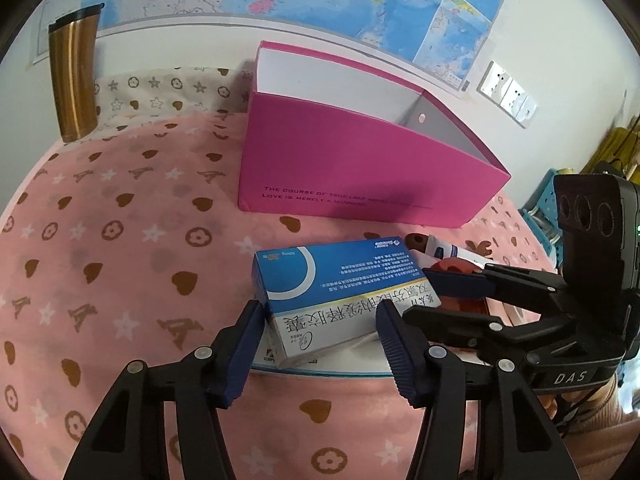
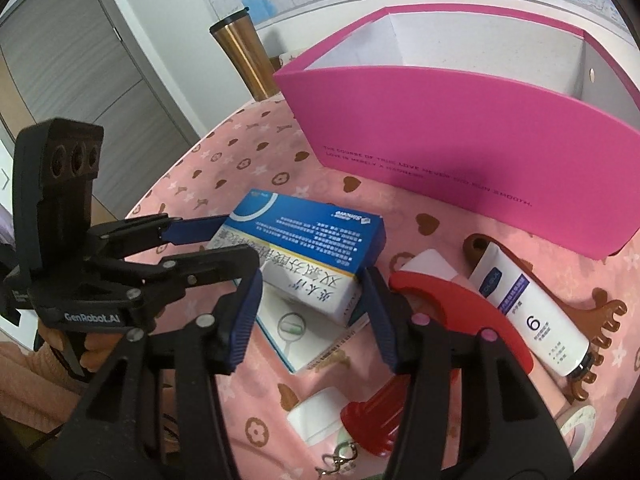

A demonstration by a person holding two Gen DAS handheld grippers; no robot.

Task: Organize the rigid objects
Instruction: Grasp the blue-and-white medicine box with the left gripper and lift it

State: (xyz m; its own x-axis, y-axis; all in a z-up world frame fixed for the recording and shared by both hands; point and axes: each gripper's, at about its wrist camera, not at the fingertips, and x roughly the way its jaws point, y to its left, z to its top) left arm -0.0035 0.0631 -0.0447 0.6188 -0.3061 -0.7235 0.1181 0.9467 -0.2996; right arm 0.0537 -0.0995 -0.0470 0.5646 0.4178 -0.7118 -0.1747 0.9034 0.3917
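Note:
A blue and white medicine box [image 1: 340, 280] lies on the pink patterned cloth [image 1: 120, 240], on top of a flat white box [image 2: 296, 340]. My left gripper [image 1: 318, 314] has its blue pads against the box's left end. In the right wrist view that gripper [image 2: 236, 240] comes in from the left. My right gripper [image 2: 313, 280] is shut on the right end of the same medicine box [image 2: 320, 240]; the left wrist view shows it [image 1: 418, 294] reaching in from the right. Behind stands an open pink file box [image 1: 340, 168], white inside, with nothing showing in it.
A gold tumbler [image 1: 74, 80] stands at the back left. Right of the medicine box lie a white tube [image 2: 528, 316], a red plastic piece [image 2: 460, 300] and a brown wooden massager [image 2: 600, 320]. Nearer lie a small white bottle [image 2: 316, 416] and a tape roll [image 2: 580, 424].

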